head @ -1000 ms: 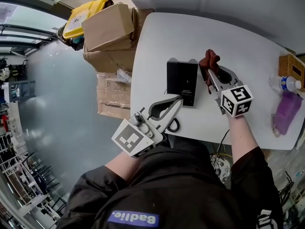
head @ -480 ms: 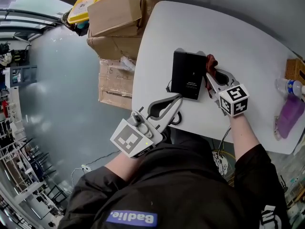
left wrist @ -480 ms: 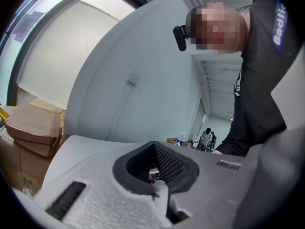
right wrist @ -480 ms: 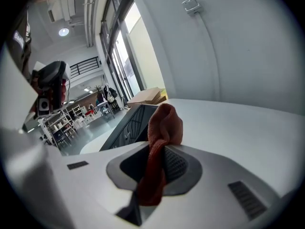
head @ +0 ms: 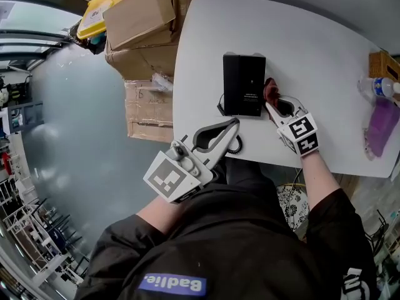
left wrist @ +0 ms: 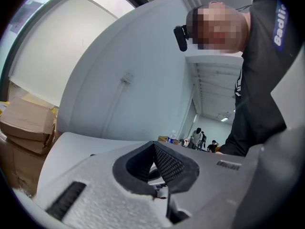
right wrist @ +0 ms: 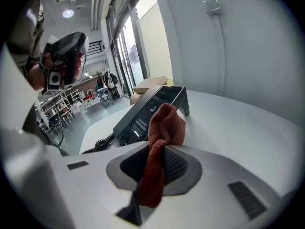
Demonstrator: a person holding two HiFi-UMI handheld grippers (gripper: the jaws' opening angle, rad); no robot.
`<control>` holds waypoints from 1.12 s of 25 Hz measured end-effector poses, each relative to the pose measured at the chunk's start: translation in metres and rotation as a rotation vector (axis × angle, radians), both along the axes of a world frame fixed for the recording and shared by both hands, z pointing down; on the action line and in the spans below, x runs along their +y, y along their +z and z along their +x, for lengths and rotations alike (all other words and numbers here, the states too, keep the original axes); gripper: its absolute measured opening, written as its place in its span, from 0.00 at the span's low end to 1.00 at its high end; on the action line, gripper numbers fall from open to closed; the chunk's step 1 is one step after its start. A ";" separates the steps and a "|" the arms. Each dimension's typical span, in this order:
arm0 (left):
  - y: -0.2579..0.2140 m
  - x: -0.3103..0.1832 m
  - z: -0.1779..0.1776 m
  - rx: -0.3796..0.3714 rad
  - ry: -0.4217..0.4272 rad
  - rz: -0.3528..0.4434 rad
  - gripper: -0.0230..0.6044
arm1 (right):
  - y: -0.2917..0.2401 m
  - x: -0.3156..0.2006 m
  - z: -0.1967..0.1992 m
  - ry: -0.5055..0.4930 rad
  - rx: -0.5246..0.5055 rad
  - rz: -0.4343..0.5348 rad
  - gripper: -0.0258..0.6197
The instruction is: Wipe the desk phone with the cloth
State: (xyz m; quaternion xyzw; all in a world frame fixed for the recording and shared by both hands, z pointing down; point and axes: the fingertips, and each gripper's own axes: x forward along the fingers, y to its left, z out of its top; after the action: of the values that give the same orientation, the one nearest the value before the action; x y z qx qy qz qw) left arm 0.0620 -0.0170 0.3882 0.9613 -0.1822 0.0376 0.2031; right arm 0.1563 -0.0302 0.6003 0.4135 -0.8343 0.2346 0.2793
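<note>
Pinching red cloth [head: 270,91] tight between fingers of right gripper [head: 269,103], just beside right edge of black desk phone [head: 244,83] on white bench [head: 312,49]. Holding left gripper [head: 234,125] with fingers closed, empty, near coiled cord [head: 235,146].

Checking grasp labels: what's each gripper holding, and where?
Right gripper is shut on the cloth, pinched at its bunched middle, one end poking past the jaws. Left gripper is shut on nothing.
</note>
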 end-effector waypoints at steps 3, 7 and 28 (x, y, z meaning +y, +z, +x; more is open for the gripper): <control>-0.001 0.008 -0.006 0.007 0.021 0.003 0.06 | 0.003 0.020 -0.006 0.007 0.011 -0.023 0.15; -0.002 0.019 -0.019 0.019 0.040 0.007 0.06 | 0.012 0.052 -0.016 0.005 0.029 -0.071 0.15; -0.045 0.009 -0.059 0.057 -0.078 0.063 0.06 | -0.122 -0.086 -0.041 -0.177 0.166 0.204 0.15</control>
State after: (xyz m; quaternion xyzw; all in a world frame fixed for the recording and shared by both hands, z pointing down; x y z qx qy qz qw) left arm 0.0030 -0.0077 0.3430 0.9601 -0.2146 -0.0035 0.1790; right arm 0.1154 -0.1160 0.4784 0.3825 -0.8609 0.0883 0.3235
